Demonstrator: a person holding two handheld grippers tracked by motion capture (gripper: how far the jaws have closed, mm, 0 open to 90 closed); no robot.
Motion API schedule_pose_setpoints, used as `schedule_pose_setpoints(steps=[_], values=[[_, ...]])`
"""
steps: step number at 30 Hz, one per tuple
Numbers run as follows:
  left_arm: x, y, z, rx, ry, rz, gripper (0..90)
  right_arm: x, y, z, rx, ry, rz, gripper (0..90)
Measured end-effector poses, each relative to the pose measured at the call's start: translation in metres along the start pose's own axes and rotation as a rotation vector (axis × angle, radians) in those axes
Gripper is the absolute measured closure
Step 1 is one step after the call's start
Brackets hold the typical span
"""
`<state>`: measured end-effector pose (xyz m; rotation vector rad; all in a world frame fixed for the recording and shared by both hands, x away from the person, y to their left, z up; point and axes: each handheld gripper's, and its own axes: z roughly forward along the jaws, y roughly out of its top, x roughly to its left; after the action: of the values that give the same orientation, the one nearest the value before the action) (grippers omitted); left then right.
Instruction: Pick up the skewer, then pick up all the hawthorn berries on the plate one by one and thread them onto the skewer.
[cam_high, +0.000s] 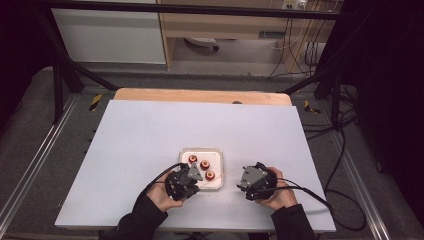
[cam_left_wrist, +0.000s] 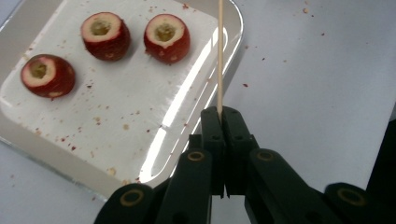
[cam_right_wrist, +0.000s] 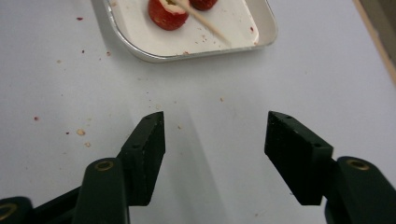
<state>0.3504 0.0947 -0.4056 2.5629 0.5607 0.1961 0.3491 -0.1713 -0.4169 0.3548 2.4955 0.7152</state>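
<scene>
My left gripper (cam_left_wrist: 219, 116) has its jaws pressed together on the butt of a thin wooden skewer (cam_left_wrist: 219, 56), which runs straight out from the tips over the near rim of the white tray (cam_left_wrist: 233, 42). My right gripper (cam_right_wrist: 215, 135) stands with its jaws apart and nothing between them, over the bare white table (cam_right_wrist: 280, 79) a little short of the tray. In the tray sit three cored red fruits (cam_left_wrist: 167, 38), hollow tops up, apart from one another among loose crumbs. I judge the step in hand to be spearing: the skewer is gripped and aimed, but no fruit is on it yet. Next I would steer the point into the hollow of the nearest fruit and push through, and the free right gripper may have to steady that fruit so it does not roll away. The left gripper view gives me the grip on the skewer and all three fruits plainly; the right gripper view adds what it lacks, the far end of the skewer lying over a fruit (cam_right_wrist: 167, 14) at the tray's edge. The high view places both hands near the table's front edge, left gripper (cam_high: 186, 181) at the tray, right gripper (cam_high: 254, 181) beside it.
</scene>
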Motion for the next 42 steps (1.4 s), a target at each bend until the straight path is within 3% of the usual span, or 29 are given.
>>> schedule_pose_setpoints(steps=[1, 3, 4, 6, 8, 9, 11, 20, 23, 27, 33, 35, 42], values=[[0.002, -0.006, -0.003, -0.030, 0.005, -0.015, 88.9, -0.001, -0.002, 0.000, -0.002, 0.005, 0.048, 34.4], [0.003, -0.008, -0.005, -0.039, 0.008, -0.017, 88.9, -0.004, -0.006, 0.001, -0.003, 0.012, 0.123, 31.4], [0.004, -0.011, -0.008, -0.048, 0.019, -0.025, 88.9, -0.004, -0.006, 0.001, -0.003, 0.012, 0.123, 31.4], [0.005, -0.017, -0.011, -0.077, 0.029, -0.037, 88.9, -0.007, -0.010, 0.002, -0.005, 0.027, 0.208, 27.8], [0.006, -0.023, -0.014, -0.102, 0.034, -0.063, 88.9, -0.008, -0.011, 0.002, -0.006, 0.034, 0.229, 26.5], [0.007, -0.027, -0.016, -0.112, 0.037, -0.072, 88.9, -0.009, -0.011, 0.003, -0.003, 0.049, 0.278, 22.6], [0.007, -0.033, -0.017, -0.132, 0.045, -0.088, 88.9, -0.010, -0.012, 0.003, 0.001, 0.056, 0.291, 20.5], [0.012, -0.060, -0.024, -0.219, 0.073, -0.156, 88.9, -0.013, -0.007, 0.007, -0.002, 0.089, 0.451, 12.1], [0.014, -0.066, -0.024, -0.238, 0.064, -0.178, 88.8, -0.015, -0.003, 0.007, 0.004, 0.110, 0.499, 8.2], [0.014, -0.071, -0.025, -0.249, 0.076, -0.180, 88.8, -0.017, 0.006, 0.008, -0.004, 0.131, 0.532, 5.7], [0.017, -0.078, -0.026, -0.274, 0.082, -0.201, 88.8, -0.017, 0.024, 0.011, -0.017, 0.155, 0.539, 4.9], [0.015, -0.080, -0.027, -0.260, 0.076, -0.233, 88.8, -0.017, 0.031, 0.013, -0.010, 0.154, 0.540, 5.0], [0.018, -0.084, -0.024, -0.277, 0.088, -0.217, 88.8, -0.019, 0.050, 0.021, 0.001, 0.180, 0.558, 6.0]])
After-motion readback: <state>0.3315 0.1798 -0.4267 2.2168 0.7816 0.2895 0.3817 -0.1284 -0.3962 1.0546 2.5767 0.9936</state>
